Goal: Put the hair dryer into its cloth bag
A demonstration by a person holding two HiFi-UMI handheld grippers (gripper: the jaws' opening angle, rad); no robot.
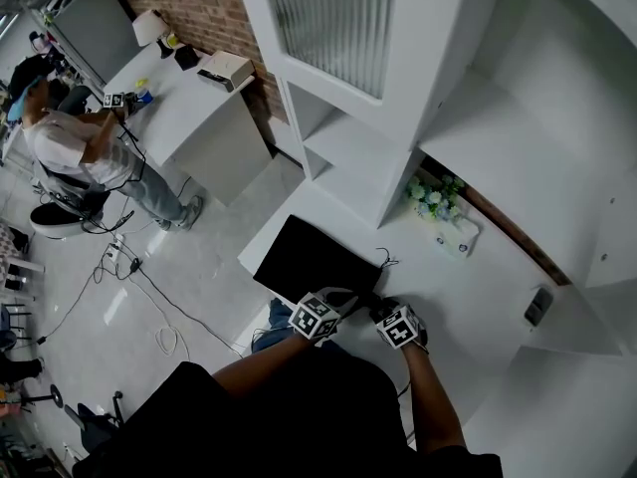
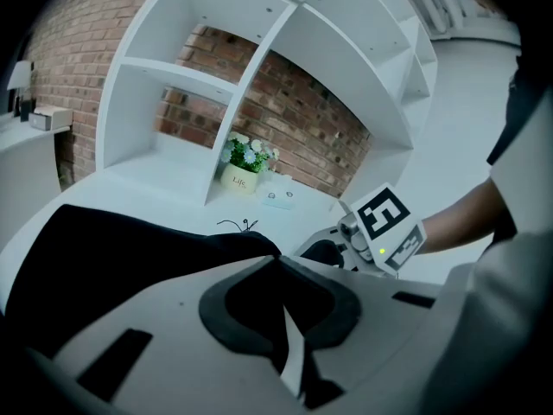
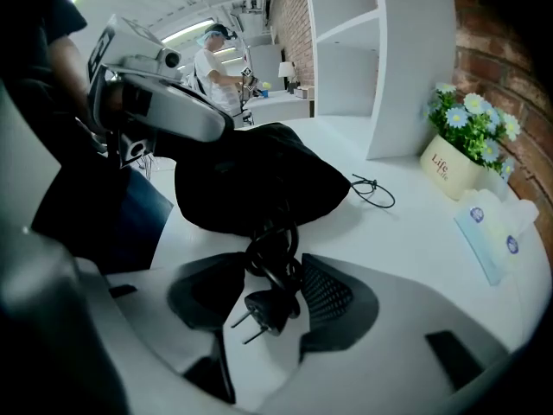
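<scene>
The black cloth bag [image 1: 314, 260] lies on the white table [image 1: 478, 297], bulging in the right gripper view [image 3: 259, 175]. My left gripper [image 2: 278, 262] is shut on the bag's edge [image 2: 104, 258] and shows in the head view [image 1: 328, 312]. A coiled black power cord with its plug [image 3: 266, 305] comes out of the bag's mouth. My right gripper [image 3: 268, 288] is shut on that coil, both pads touching it, the plug hanging in the gap. In the head view the right gripper [image 1: 383, 315] is close beside the left. The dryer's body is hidden.
A flower pot [image 1: 430, 199] and a tissue pack [image 1: 458, 235] stand against the brick wall behind the bag. White shelving [image 1: 378, 88] rises over the table's back. The bag's drawstring [image 3: 373, 190] trails on the tabletop. A person [image 1: 70, 147] works at another table far left.
</scene>
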